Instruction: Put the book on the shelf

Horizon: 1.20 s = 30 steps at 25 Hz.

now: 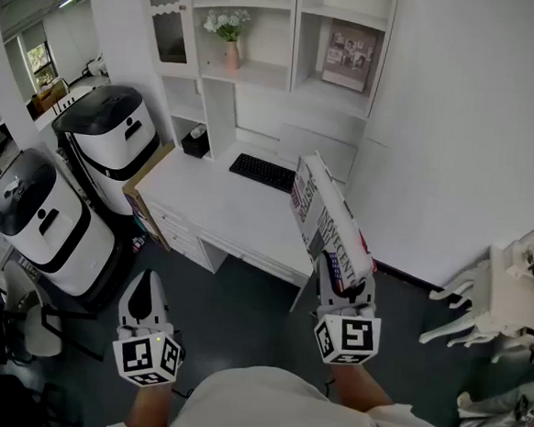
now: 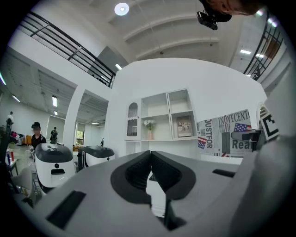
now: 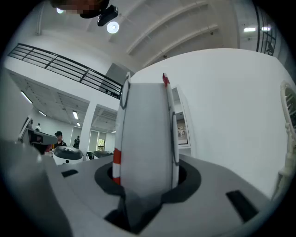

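The right claw (image 1: 337,276) points about level toward the far shelf (image 1: 287,79). Its jaws are clamped on the near end of the book (image 1: 327,213), which stands on edge in the air above the near right edge of the worktop (image 1: 212,204). The left claw (image 1: 149,280) is low at the left, level, with its jaws together and nothing between them. On the shelf, the middle compartment holds a vase of flowers (image 1: 231,41) and the right one a framed picture (image 1: 348,56).

Keyboard (image 1: 262,172) on desk (image 1: 210,209), shelf (image 1: 259,75) behind desk, vase (image 1: 232,56) on shelf; book (image 1: 331,218) right of keyboard
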Motion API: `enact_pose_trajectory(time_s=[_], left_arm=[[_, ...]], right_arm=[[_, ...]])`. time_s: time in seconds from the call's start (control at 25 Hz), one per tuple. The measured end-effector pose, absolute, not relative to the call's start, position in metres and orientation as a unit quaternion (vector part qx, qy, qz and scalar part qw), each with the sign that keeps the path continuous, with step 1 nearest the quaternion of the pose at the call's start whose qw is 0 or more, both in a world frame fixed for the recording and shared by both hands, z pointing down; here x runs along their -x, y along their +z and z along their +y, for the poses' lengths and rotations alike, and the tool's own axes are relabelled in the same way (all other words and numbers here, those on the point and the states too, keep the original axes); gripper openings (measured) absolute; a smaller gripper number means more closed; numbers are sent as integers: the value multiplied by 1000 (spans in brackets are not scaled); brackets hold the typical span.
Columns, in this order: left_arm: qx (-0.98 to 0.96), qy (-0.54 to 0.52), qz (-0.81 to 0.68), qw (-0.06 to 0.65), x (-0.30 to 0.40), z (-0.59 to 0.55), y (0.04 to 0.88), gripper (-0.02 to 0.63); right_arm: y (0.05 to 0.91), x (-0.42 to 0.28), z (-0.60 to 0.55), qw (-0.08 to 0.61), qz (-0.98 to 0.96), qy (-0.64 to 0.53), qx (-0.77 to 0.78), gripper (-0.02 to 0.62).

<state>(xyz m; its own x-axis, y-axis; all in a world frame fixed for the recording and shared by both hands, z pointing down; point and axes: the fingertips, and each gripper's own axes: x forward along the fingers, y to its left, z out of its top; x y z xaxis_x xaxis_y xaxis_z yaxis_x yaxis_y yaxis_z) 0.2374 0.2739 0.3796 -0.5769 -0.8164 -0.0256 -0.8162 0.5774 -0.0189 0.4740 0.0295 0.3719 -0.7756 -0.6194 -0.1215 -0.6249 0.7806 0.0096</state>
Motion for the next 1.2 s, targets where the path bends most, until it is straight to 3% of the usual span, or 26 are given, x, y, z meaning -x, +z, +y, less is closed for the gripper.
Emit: enact_pose_trajectory(time_s=[0.8, 1.2], left_arm=[[442, -11, 897, 3, -255, 265, 395, 6], [448, -8, 894, -3, -226, 250, 401, 6]], right_arm=[[378, -476, 10, 61, 949, 21, 310, 167], [379, -445, 1, 55, 950, 27, 305, 167]])
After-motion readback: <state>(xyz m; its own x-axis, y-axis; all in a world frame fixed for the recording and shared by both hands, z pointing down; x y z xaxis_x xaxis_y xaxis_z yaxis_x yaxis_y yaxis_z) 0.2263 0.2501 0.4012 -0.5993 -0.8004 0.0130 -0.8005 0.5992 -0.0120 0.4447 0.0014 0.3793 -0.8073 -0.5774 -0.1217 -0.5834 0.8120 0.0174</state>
